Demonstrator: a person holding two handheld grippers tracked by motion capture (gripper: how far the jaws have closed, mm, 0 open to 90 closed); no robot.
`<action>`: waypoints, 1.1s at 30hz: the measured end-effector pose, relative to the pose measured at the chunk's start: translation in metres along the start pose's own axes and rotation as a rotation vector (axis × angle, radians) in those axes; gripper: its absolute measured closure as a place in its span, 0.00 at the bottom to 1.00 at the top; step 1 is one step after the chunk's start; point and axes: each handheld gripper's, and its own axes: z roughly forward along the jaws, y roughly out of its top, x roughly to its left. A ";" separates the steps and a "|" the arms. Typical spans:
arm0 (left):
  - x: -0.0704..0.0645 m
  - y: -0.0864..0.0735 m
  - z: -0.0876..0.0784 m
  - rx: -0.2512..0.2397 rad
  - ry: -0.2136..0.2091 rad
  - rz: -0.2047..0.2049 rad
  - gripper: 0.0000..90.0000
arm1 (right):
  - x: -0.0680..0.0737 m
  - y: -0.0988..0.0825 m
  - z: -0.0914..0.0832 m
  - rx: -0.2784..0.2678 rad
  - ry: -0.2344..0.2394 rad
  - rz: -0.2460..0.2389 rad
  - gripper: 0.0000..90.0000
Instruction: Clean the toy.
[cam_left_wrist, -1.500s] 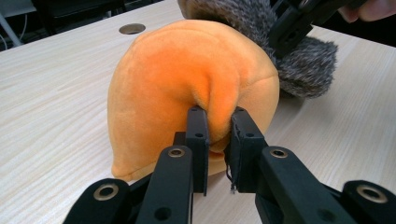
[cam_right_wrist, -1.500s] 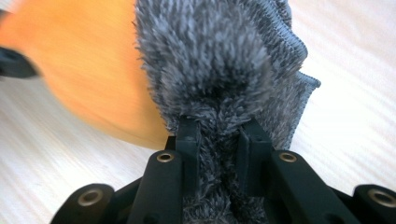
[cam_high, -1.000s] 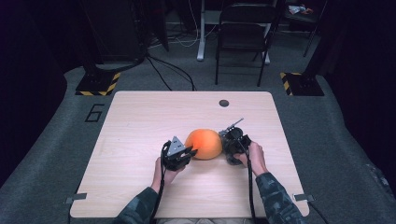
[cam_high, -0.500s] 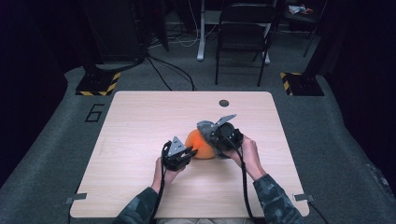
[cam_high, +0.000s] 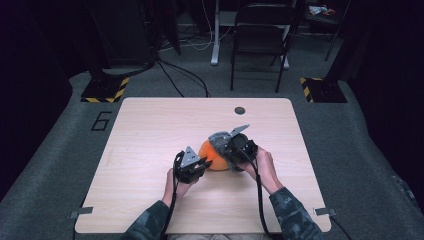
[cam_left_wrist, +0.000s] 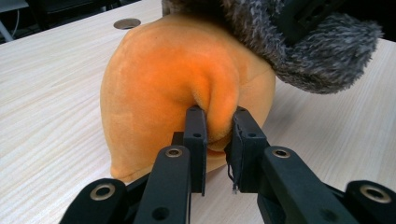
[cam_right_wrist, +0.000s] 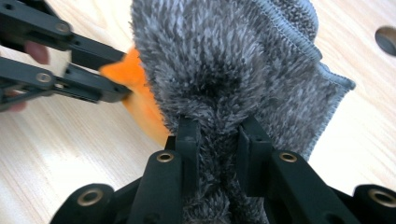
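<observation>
I pinch a fold of the orange plush (cam_left_wrist: 187, 88) with my left hand-held gripper (cam_left_wrist: 217, 140) to anchor it mid-worktop (cam_high: 150, 130); my right hand-held gripper (cam_right_wrist: 217, 140), clamped on the grey fuzzy cloth (cam_right_wrist: 233, 60), drapes it over the plush's top.

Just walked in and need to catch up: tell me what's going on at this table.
A person at a light wooden table works with a hand-held gripper in each hand. The left gripper is shut on a fold of an orange plush thing that sits on the table. The right gripper is shut on a grey fuzzy cloth, holding it against the top of the orange plush thing, so the cloth drapes over its upper side.
</observation>
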 end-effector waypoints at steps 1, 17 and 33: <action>0.000 0.000 0.000 0.002 -0.002 0.000 0.87 | -0.003 -0.002 0.001 0.016 0.005 0.023 0.81; 0.002 -0.001 0.000 0.005 -0.006 -0.003 0.87 | -0.040 -0.026 0.026 0.111 -0.006 0.167 0.81; 0.006 -0.002 -0.002 -0.001 0.001 -0.030 0.86 | -0.052 -0.044 0.052 0.220 -0.025 0.194 0.82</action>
